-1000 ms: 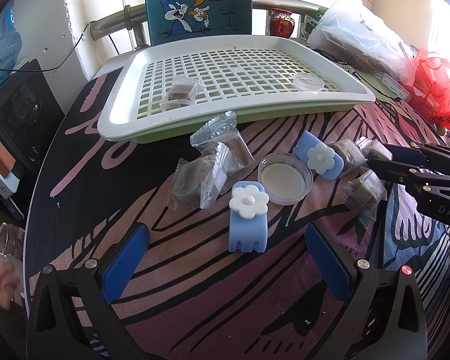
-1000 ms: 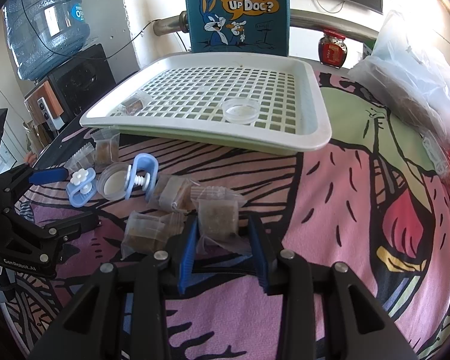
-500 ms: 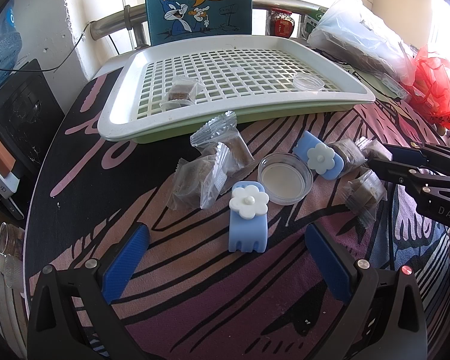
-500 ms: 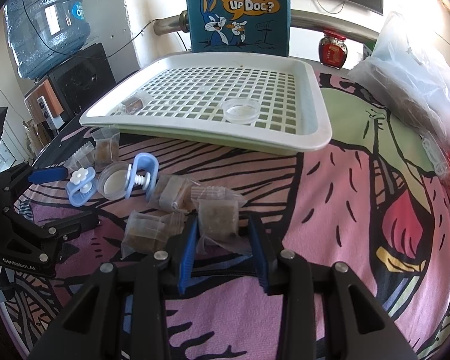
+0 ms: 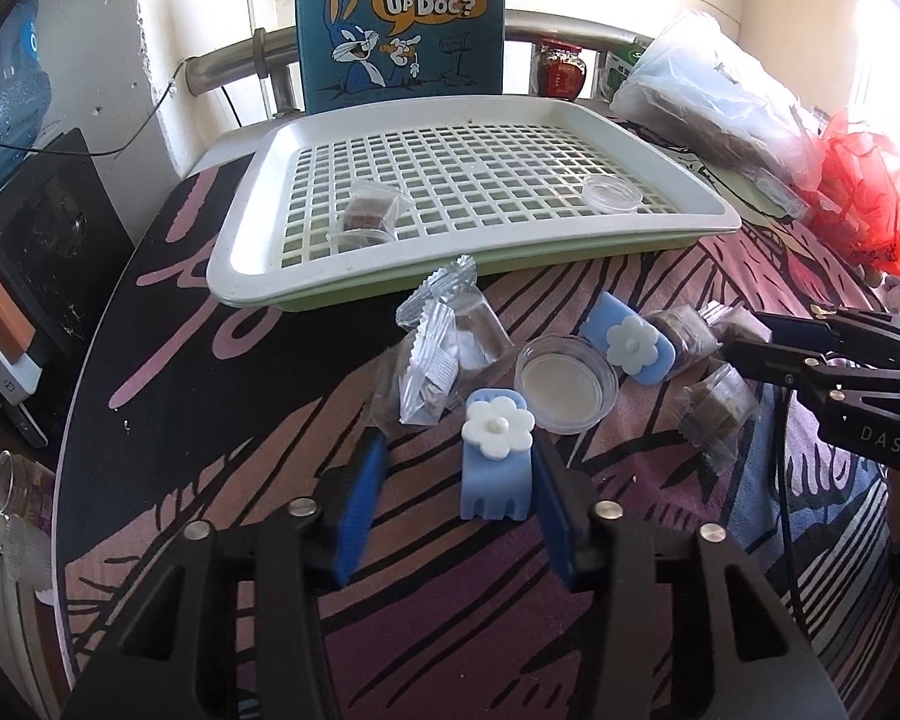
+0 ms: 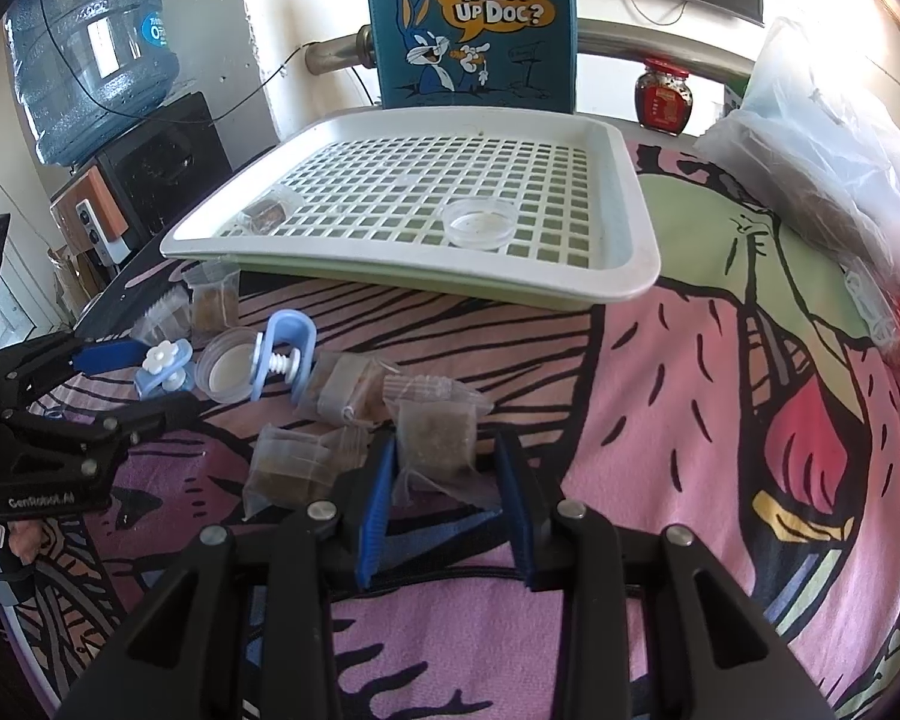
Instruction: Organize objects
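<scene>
Now your left gripper (image 5: 453,495) is closing around the blue flower clip (image 5: 495,459): the clip stands between the blue pads, the right pad almost against its side and the left pad still off it. Just ahead of those fingers, to the left, lie clear sachets (image 5: 435,360) of brown stuff; straight ahead and slightly right sits a small round dish (image 5: 564,384), and a second blue flower clip (image 5: 630,345) lies beyond it. Farther ahead the white slatted tray (image 5: 258,228) holds one sachet (image 5: 369,213) on its left and an empty clear dish (image 5: 612,195) on its right.

To the right, your right gripper (image 6: 447,480) is clamped on a clear sachet of brown granules (image 6: 438,435), both blue pads pressing its sides on the patterned cloth (image 6: 660,420). Another sachet (image 6: 294,465) lies just left of those fingers. Beyond the tray stands a blue cartoon-rabbit board (image 6: 471,24), and well to the right a heap of plastic bags (image 6: 822,138).
</scene>
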`<state>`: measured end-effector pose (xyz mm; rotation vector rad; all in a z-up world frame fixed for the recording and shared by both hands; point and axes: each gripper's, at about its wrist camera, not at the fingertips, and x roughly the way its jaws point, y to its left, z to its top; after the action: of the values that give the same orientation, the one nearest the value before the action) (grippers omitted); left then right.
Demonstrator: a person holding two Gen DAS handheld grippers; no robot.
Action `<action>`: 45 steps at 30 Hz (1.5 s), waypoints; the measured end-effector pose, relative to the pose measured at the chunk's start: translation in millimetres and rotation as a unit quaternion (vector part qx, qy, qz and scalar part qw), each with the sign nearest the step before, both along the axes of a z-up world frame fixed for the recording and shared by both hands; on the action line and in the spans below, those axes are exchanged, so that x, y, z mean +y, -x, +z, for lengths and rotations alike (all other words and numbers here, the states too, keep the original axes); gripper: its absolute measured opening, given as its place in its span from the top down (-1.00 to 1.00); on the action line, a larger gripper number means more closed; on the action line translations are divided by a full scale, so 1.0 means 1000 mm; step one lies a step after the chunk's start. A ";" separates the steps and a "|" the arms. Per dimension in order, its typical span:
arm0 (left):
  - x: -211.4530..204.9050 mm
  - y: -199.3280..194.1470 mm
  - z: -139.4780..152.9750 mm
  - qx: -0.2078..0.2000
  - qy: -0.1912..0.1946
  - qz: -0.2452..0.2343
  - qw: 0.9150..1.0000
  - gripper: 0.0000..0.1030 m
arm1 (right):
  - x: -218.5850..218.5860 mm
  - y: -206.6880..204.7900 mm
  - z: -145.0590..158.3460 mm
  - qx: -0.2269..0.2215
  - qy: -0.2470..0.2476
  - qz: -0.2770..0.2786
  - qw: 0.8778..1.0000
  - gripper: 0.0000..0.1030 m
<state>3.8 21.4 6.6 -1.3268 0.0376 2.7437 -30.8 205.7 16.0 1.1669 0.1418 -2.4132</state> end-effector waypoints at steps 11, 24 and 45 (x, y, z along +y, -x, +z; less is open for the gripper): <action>0.010 -0.026 0.037 0.102 -0.013 -0.046 0.994 0.64 | 0.002 -0.016 0.016 0.058 0.015 0.013 0.998 0.39; 0.002 -0.030 0.041 0.163 -0.011 -0.024 0.986 0.64 | 0.000 -0.032 0.028 0.112 0.023 0.032 0.993 0.39; 0.005 -0.034 0.041 0.166 -0.019 -0.034 0.985 0.64 | -0.001 -0.031 0.026 0.103 0.027 0.035 0.994 0.39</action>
<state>37.4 26.1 47.1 -0.8301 0.0526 2.8570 0.6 204.8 42.0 0.8728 0.1788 -2.4549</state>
